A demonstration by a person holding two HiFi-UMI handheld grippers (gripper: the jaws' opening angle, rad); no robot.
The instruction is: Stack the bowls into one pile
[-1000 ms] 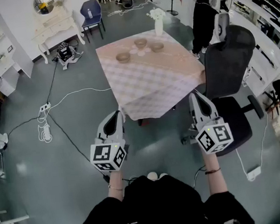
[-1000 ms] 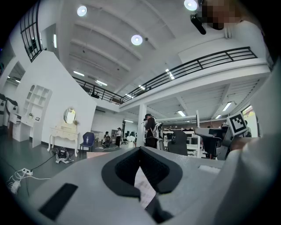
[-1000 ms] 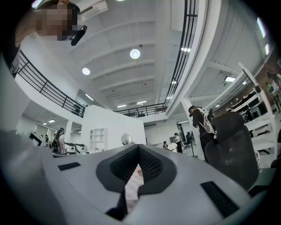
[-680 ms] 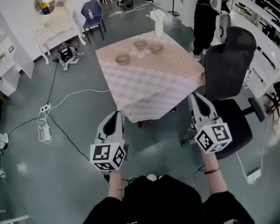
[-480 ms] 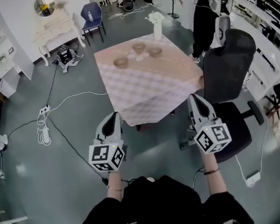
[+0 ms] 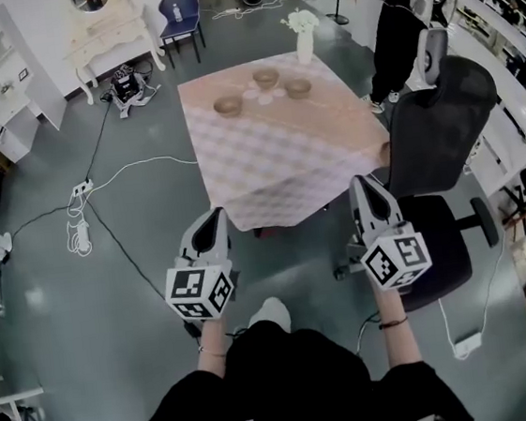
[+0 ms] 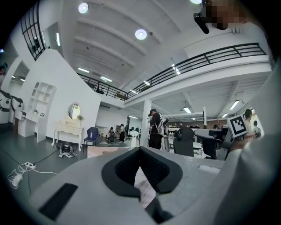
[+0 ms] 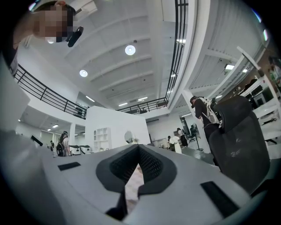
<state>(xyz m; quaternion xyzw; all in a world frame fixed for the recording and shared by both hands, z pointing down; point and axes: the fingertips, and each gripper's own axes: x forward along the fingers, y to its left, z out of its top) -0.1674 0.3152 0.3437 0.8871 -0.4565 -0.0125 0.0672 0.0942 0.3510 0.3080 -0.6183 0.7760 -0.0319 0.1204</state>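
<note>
Three brown bowls stand apart at the far end of the table (image 6: 282, 170) with the pink checked cloth: one on the left (image 6: 228, 106), one at the back (image 6: 266, 78), one on the right (image 6: 298, 88). My left gripper (image 6: 217, 214) and right gripper (image 6: 361, 183) hang side by side short of the table's near edge, far from the bowls. Both point level towards the table. In the left gripper view the left gripper (image 7: 140, 148) has its jaws together with nothing in them. The right gripper (image 8: 138, 146) looks the same in its own view.
A black office chair (image 6: 442, 123) stands against the table's right side, close to my right gripper. A white vase with flowers (image 6: 304, 42) is at the far right corner. Cables and a power strip (image 6: 82, 211) lie on the floor at left. A person (image 6: 401, 10) stands beyond the chair.
Both grippers have moved forward towards the table and sunk a little. A white shoe now shows below them. The bowls have not moved.
</note>
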